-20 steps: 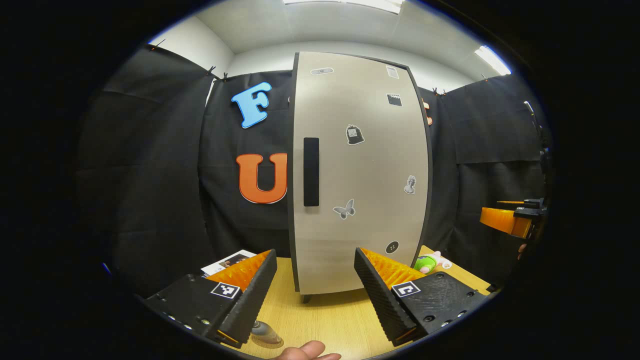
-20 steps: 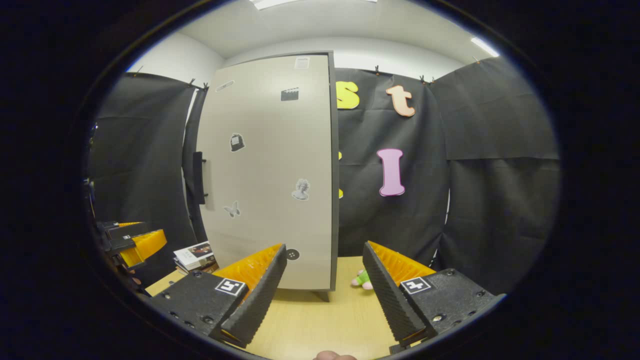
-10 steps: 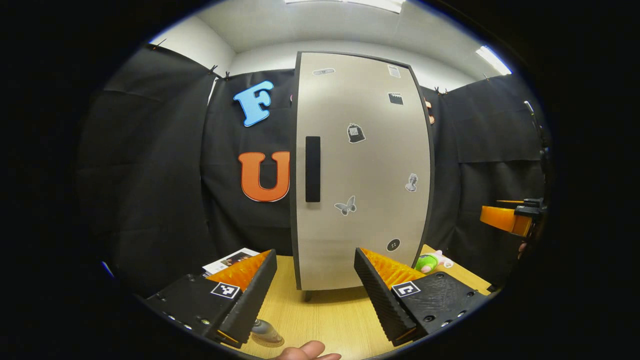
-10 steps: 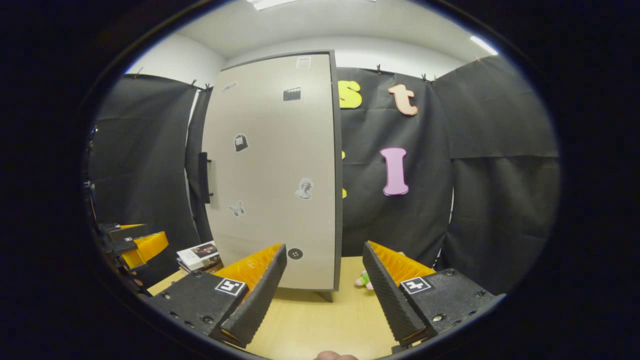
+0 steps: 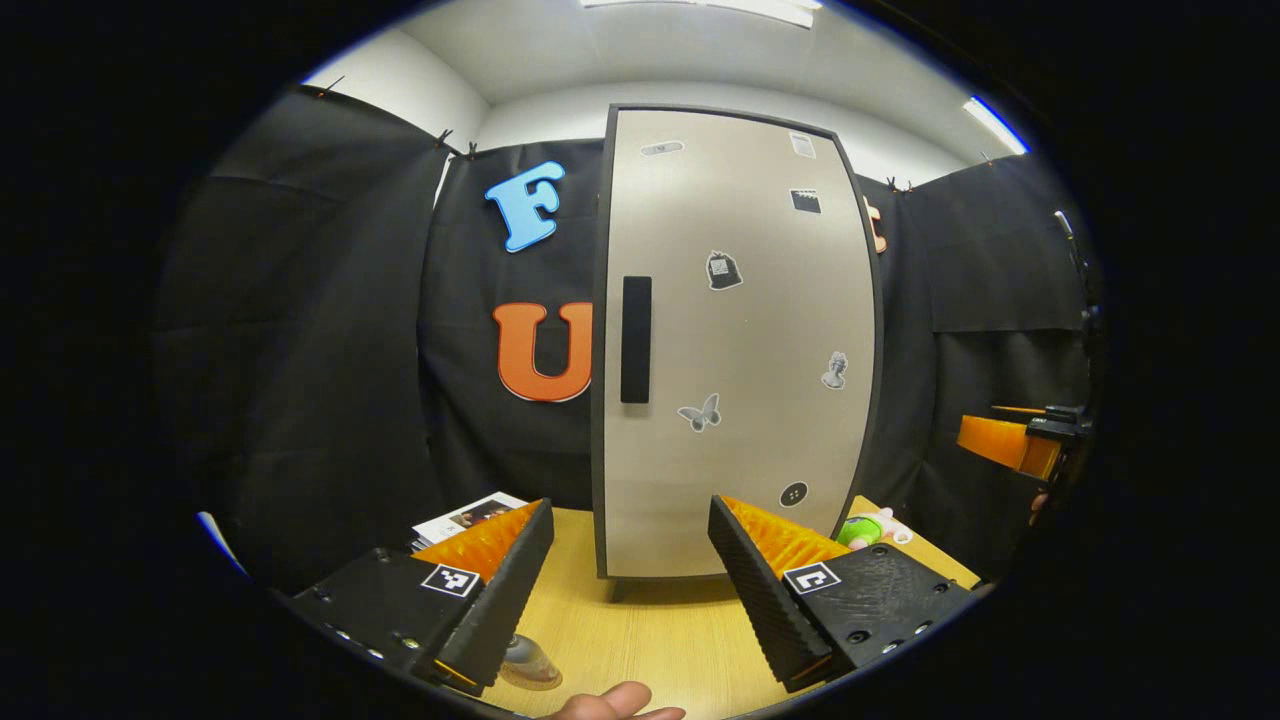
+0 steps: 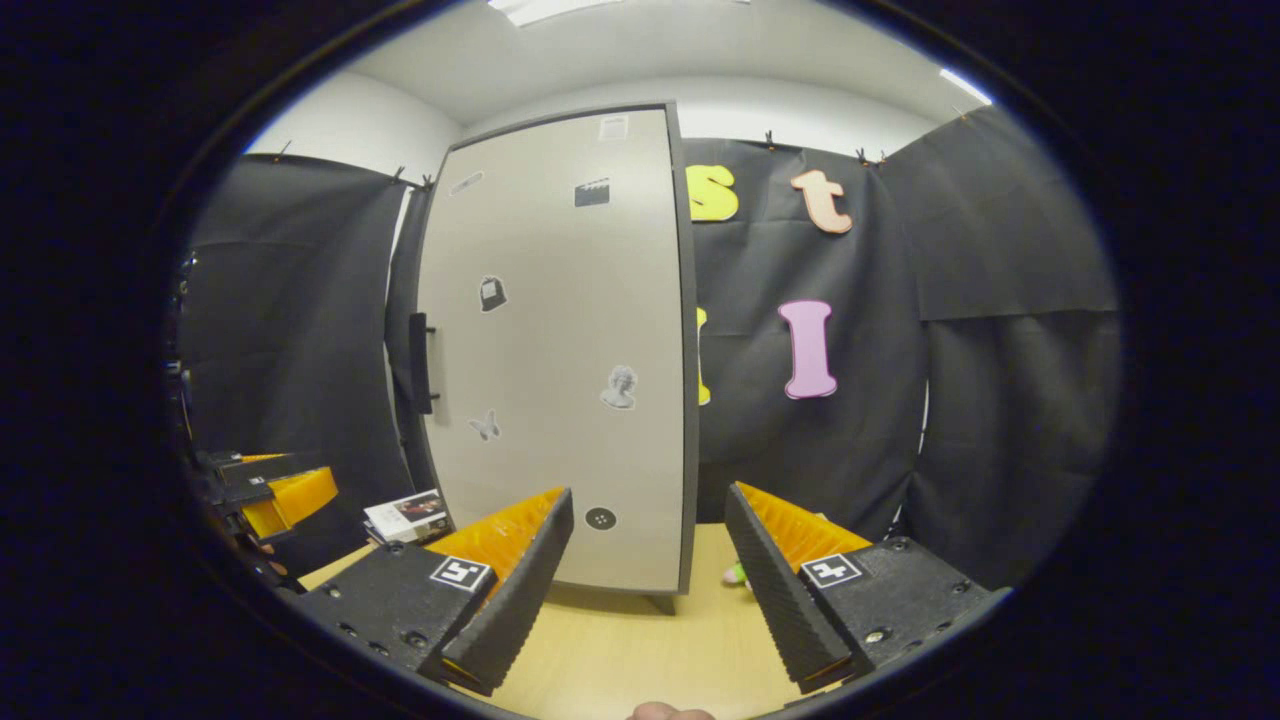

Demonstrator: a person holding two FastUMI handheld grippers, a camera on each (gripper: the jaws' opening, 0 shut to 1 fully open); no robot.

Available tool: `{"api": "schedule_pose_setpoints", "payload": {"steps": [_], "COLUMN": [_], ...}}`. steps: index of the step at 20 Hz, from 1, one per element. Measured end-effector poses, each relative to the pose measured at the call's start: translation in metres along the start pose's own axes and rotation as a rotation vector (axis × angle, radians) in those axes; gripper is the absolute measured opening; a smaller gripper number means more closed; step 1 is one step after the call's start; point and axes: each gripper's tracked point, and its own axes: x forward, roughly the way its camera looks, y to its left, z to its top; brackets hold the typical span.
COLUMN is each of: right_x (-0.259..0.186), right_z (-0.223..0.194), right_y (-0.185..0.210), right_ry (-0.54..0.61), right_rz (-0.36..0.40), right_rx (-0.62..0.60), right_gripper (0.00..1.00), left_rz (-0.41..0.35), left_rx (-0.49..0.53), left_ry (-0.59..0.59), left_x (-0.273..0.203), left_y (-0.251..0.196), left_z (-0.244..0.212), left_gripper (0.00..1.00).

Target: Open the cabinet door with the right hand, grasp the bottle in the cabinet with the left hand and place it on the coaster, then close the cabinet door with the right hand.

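The tall beige cabinet door (image 5: 740, 330) is closed, its black handle (image 5: 635, 340) on the left edge; stickers dot the panel. My left gripper (image 5: 628, 505) is open in front of it, some way off, with nothing between its fingers. Behind its left finger a small clear rounded object (image 5: 528, 660) rests on a round coaster (image 5: 535, 680), mostly hidden. My right gripper (image 6: 648, 495) is open too, facing the door (image 6: 560, 350) from the right, with the handle (image 6: 420, 362) seen side-on. Each gripper also appears at the edge of the other's view, the right gripper (image 5: 1010, 445) and the left gripper (image 6: 280, 490).
The cabinet stands on a light wooden table (image 5: 650, 630). Booklets (image 5: 470, 515) lie left of the cabinet and a green plush toy (image 5: 865, 528) lies right of it. A thumb (image 5: 610, 705) shows at the near edge. Black cloth walls surround the booth.
The cabinet has drifted slightly rightward in both views as the grippers shifted a little. The door has stayed closed and both grippers have stayed open.
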Motion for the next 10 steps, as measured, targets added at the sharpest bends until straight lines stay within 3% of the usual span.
{"api": "schedule_pose_setpoints", "payload": {"steps": [6, 10], "right_x": [0.016, 0.030], "right_z": [0.006, -0.004], "right_y": [0.008, 0.018], "right_ry": [-0.032, -0.054], "right_rz": [0.062, 0.155], "right_rx": [-0.007, 0.013], "right_gripper": [0.94, 0.98], "left_rz": [-0.059, -0.013], "left_rx": [-0.001, -0.026], "left_ry": [-0.010, -0.017], "left_x": [-0.011, -0.028], "left_y": [-0.033, -0.043], "left_z": [0.003, 0.000], "left_gripper": [0.92, 0.92]}}
